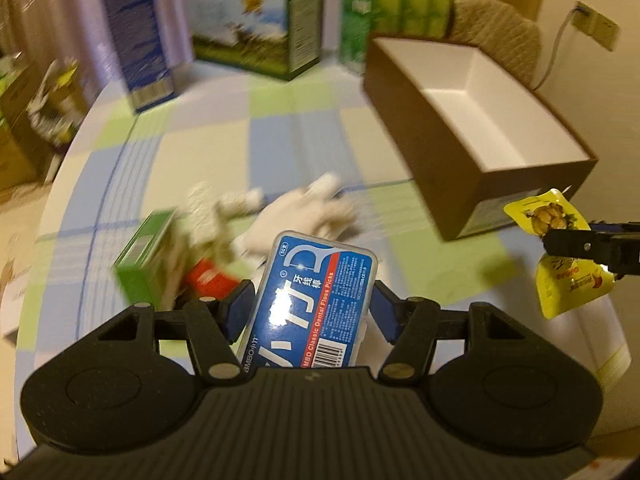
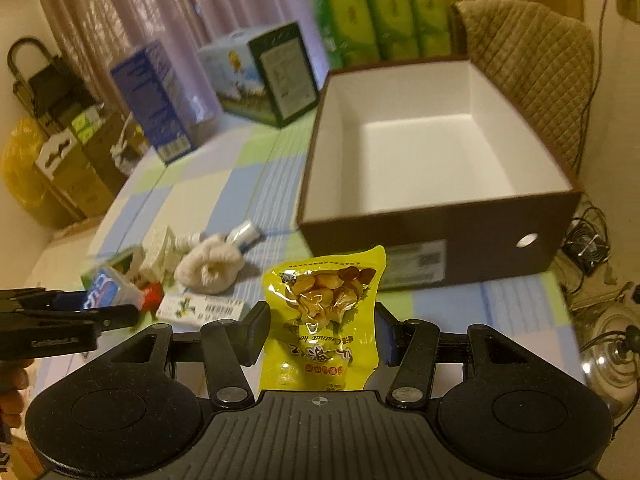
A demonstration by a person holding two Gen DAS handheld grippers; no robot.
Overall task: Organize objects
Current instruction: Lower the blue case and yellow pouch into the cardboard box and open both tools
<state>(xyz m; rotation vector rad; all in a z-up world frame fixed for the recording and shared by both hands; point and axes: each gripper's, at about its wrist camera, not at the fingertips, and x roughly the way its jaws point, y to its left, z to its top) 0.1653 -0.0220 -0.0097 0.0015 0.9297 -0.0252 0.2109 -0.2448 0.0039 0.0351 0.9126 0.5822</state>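
A: Item one, left gripper [image 1: 313,312]?
B: Clamped on a blue floss-pick case [image 1: 316,300], held upright between its fingers, above the checked tablecloth [image 1: 280,128].

A: Item two, right gripper [image 2: 322,334]?
B: Pinching a yellow chestnut pouch [image 2: 326,312], upright.

A: Ahead of it?
B: A brown box [image 2: 440,228], white inside, open-topped, just beyond the pouch.

A: Loose stock?
B: Ahead-left of the right gripper: white rolled cloth [image 2: 210,266], green carton [image 2: 116,264], white flat packet [image 2: 200,307], clustered near together.
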